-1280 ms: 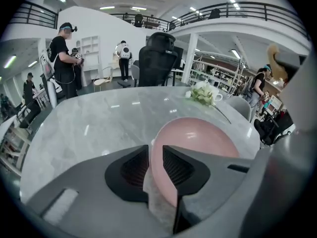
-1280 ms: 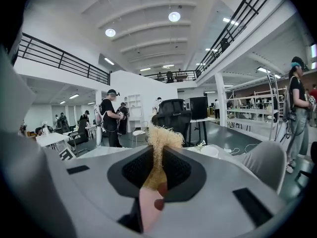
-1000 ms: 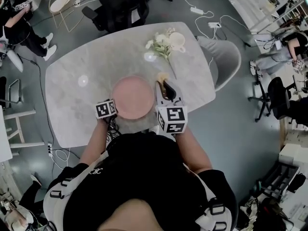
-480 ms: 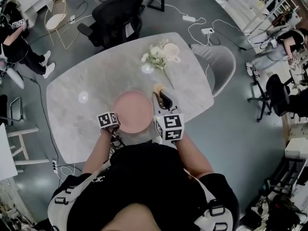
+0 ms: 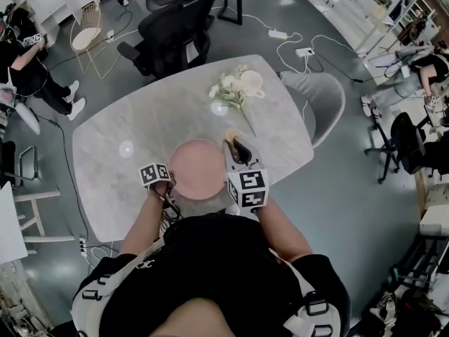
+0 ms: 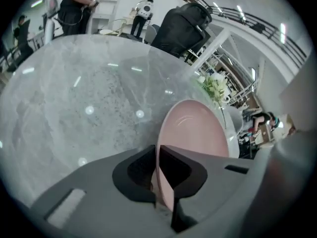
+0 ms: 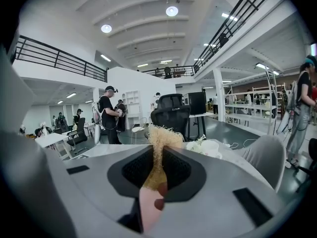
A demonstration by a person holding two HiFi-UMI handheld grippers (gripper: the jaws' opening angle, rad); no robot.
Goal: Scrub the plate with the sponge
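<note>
The left tool pinches the rim of the round pink plate by the near edge of the grey marble table, and the right tool squeezes the yellow scratchy sponge near it, so a hard scrub could make the plate slip out and drop.

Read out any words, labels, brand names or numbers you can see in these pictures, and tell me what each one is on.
No words or numbers can be read anywhere.
Left marker cube and right marker cube: black-and-white square patterns, not letters.
White shirt logo on the person: too small to read.
Plate and sponge: no print visible.
</note>
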